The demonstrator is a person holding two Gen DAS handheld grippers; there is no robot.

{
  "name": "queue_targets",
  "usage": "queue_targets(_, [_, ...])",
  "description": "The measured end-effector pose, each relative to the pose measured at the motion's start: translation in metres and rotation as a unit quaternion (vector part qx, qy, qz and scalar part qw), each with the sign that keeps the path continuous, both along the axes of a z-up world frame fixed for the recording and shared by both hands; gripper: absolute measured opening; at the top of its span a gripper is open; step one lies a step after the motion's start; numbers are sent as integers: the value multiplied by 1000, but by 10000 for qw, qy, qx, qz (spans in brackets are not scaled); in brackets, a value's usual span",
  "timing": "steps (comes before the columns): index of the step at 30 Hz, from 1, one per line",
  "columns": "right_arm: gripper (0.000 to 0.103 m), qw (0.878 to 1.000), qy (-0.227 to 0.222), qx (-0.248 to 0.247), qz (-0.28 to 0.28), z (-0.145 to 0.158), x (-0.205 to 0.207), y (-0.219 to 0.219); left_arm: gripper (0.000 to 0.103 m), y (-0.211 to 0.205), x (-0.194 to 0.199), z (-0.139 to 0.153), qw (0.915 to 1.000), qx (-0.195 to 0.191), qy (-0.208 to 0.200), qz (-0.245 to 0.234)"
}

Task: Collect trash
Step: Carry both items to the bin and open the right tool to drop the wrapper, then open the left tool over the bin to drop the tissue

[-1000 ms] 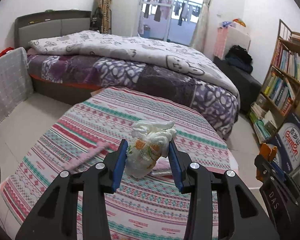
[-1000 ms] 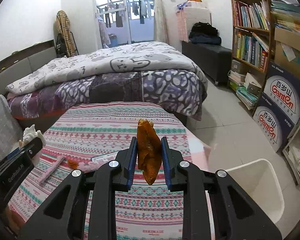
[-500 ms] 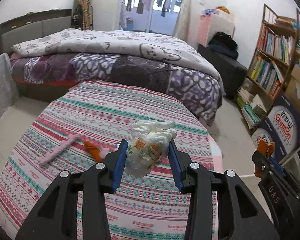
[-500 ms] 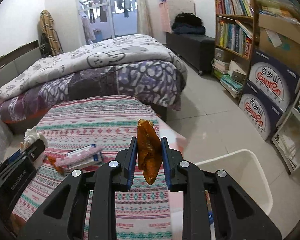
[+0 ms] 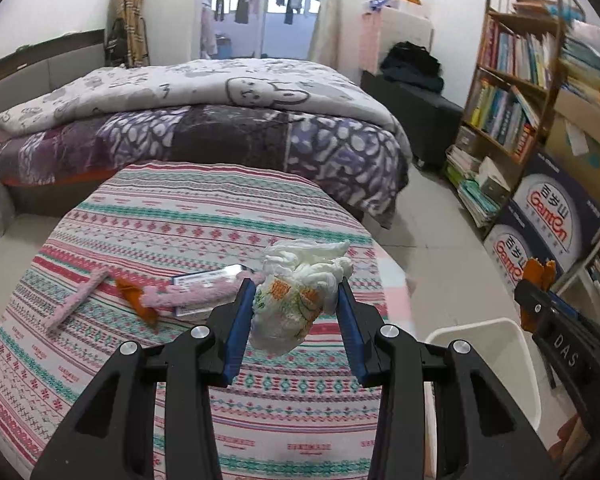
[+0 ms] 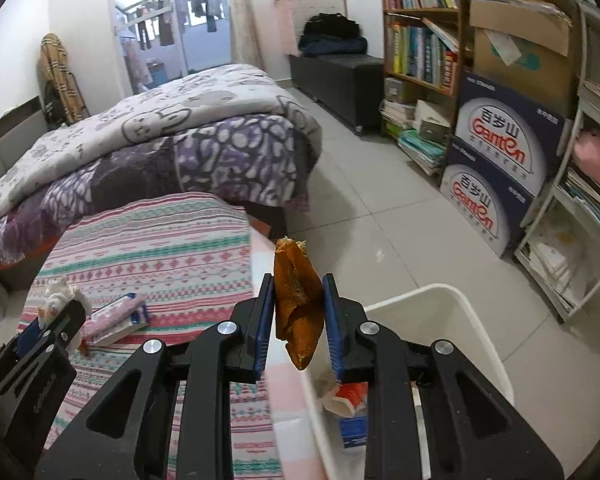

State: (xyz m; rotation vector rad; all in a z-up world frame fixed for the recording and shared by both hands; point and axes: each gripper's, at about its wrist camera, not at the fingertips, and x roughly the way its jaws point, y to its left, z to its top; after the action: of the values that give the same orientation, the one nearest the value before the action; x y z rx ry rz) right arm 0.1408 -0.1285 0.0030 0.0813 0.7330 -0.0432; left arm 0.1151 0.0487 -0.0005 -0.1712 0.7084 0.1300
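My left gripper point(image 5: 296, 312) is shut on a crumpled white wrapper with orange print point(image 5: 296, 296), held above the striped table point(image 5: 140, 224). My right gripper point(image 6: 299, 312) is shut on an orange peel point(image 6: 298, 300), held near the rim of the white bin point(image 6: 460, 320) beside the table. The bin holds some trash point(image 6: 346, 396). It also shows at the lower right of the left wrist view point(image 5: 496, 344). The left gripper shows at the left of the right wrist view point(image 6: 52, 320).
On the striped cloth lie a pink fuzzy strip point(image 5: 80, 296), another orange peel point(image 5: 134, 300), and a blue-edged packet under a second pink strip point(image 5: 204, 284). A bed point(image 5: 204, 120) stands behind. A bookshelf point(image 6: 420, 40) and stacked boxes point(image 6: 500, 160) line the right wall.
Both grippers have swung to the right with their loads. The white bin has come into view under the right gripper and at the left view's lower right.
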Motion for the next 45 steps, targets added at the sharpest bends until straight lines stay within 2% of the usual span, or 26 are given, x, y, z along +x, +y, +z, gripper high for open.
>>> queue_targets(14, [23,9976,339,17,-605,-13,2,-63,41,-62,11,-16,9976,53,173,-664])
queue_targets(22, [25,9946,477,72,-916,-18,-1,-97,41,-97,20,-27,9934,-170,377,-1070])
queue_targets(27, [40,9916,427,105,-1214,-17,-6,-119,41,-117,24,-36,9895,-345,547,-1291])
queue_targets(31, [56,9887,324,153,-1455,-12,-10,-137,41,-136,23,-42,9866,-313,599,-1482])
queue_targets(33, [61,9872,290,180,-1559,-10,-12,-145,41,-144,22,-44,9851,-291,622,-1578])
queue_targets(35, [73,9855,268,222,-1660,-9,-13,-152,41,-153,22,-46,9833,-266,649,-1679])
queue_targets(39, [82,9817,202,280,-1874,-7,-18,-166,41,-169,22,-50,9794,-254,708,-1873])
queue_targets(41, [90,9794,194,321,-1982,-6,-19,-173,42,-178,22,-52,9766,-280,759,-1994])
queue_targets(45, [92,9756,207,491,-2128,-5,-21,-186,43,-193,21,-56,9715,-288,828,-2202])
